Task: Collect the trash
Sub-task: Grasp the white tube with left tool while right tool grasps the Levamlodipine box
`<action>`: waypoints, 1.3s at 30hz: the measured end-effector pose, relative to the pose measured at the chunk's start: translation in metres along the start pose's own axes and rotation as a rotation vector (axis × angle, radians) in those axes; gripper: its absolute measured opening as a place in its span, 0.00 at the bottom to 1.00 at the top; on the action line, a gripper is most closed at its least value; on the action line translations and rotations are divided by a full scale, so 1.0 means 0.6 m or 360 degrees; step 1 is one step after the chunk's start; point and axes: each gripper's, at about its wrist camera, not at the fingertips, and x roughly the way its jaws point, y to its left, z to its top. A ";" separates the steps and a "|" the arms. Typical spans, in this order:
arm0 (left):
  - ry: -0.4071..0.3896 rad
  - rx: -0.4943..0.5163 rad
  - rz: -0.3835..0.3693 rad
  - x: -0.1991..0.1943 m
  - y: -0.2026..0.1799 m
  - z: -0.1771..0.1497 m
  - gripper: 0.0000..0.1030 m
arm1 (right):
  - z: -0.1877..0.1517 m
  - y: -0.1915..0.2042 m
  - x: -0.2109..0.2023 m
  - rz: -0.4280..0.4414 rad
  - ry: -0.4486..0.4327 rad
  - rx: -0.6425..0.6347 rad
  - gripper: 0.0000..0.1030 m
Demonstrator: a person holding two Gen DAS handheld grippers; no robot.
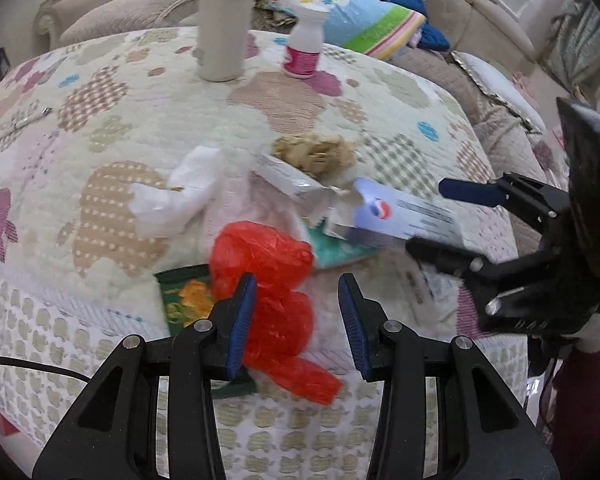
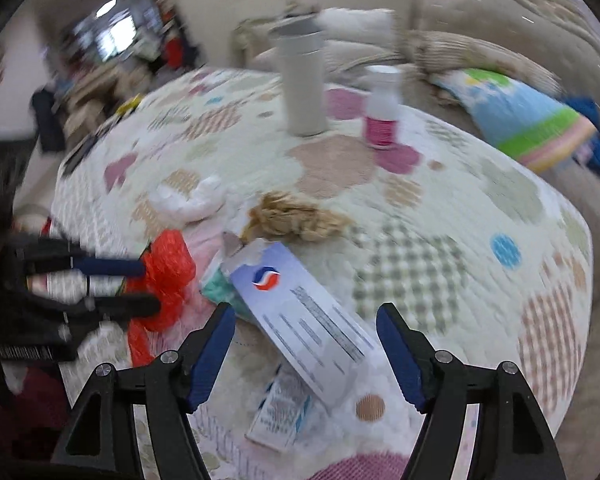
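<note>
Item one: the red plastic bag [image 1: 270,280] is lying crumpled on the quilted cover [image 1: 140,92]. My left claw [image 1: 296,316] is hovering over it with its jaws partly apart; the bag is sitting between them, pressed close to the pad at nine o'clock, clear of the pad at three o'clock. I cannot tell whether that pad is touching it.

Item two: the white carton [image 2: 300,312] with the red-and-blue logo is lying flat. My right claw [image 2: 306,356] is standing wide apart, the carton's near end lying between its pads, neither one pressing.

Item three: white tissue [image 1: 176,196] is sitting at eleven o'clock of the bag. Brown crumpled paper [image 1: 316,152] is sitting at twelve o'clock of the carton.

Item four: a tumbler [image 1: 226,20] and a small pink-labelled bottle [image 1: 303,46] are standing upright at the far edge.
</note>
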 end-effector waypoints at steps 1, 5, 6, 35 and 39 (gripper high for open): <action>0.0004 -0.0012 0.0008 0.002 0.005 0.002 0.39 | 0.005 0.007 0.016 0.0006 0.0048 -0.0085 0.70; 0.0016 -0.0032 0.0008 0.006 0.010 0.004 0.39 | 0.012 0.011 0.058 -0.0021 0.0163 -0.0193 0.70; 0.0014 -0.0030 0.0005 0.006 0.009 0.004 0.39 | 0.011 0.008 0.064 -0.0021 0.0166 -0.0178 0.68; 0.0055 -0.0345 -0.0105 0.106 0.025 0.124 0.17 | -0.177 -0.085 -0.032 -0.0315 -0.0066 0.0757 0.47; 0.0005 -0.0268 -0.0186 0.064 0.004 0.116 0.13 | -0.194 -0.087 -0.048 -0.0310 -0.0136 0.0868 0.47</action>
